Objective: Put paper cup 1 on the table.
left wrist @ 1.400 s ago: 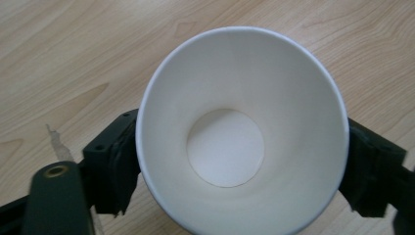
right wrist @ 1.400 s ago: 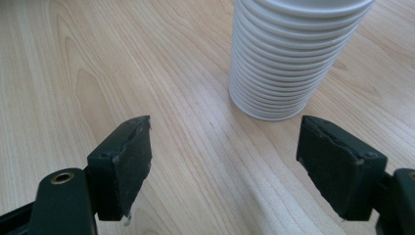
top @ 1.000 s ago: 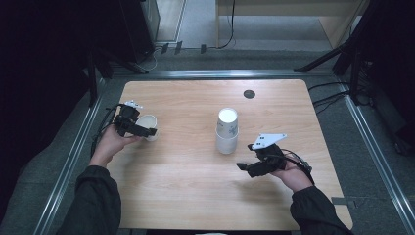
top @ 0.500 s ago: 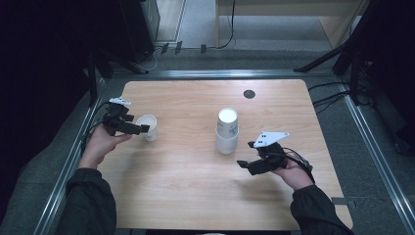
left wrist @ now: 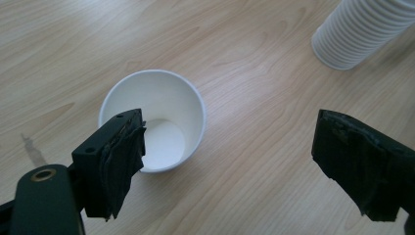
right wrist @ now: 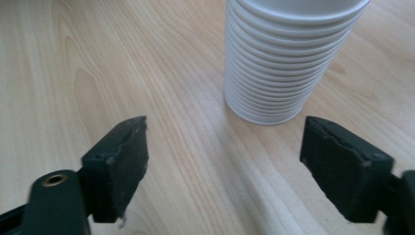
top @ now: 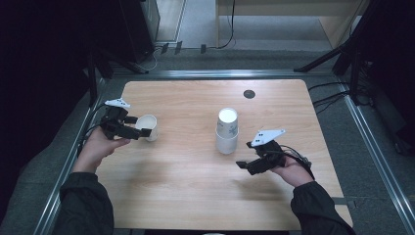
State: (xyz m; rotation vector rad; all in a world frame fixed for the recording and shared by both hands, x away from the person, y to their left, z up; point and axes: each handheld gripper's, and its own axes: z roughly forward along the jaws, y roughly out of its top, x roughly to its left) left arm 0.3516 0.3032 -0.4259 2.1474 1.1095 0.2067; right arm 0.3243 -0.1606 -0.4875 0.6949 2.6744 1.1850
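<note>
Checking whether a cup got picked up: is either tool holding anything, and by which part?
Nothing is held. The left tool hangs open above the single cup; the right tool stands open short of the cup stack.

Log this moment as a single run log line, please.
left claw: open, closing, over single cup, not gripping | right claw: open, empty, facing cup stack | single cup: upright on table
</note>
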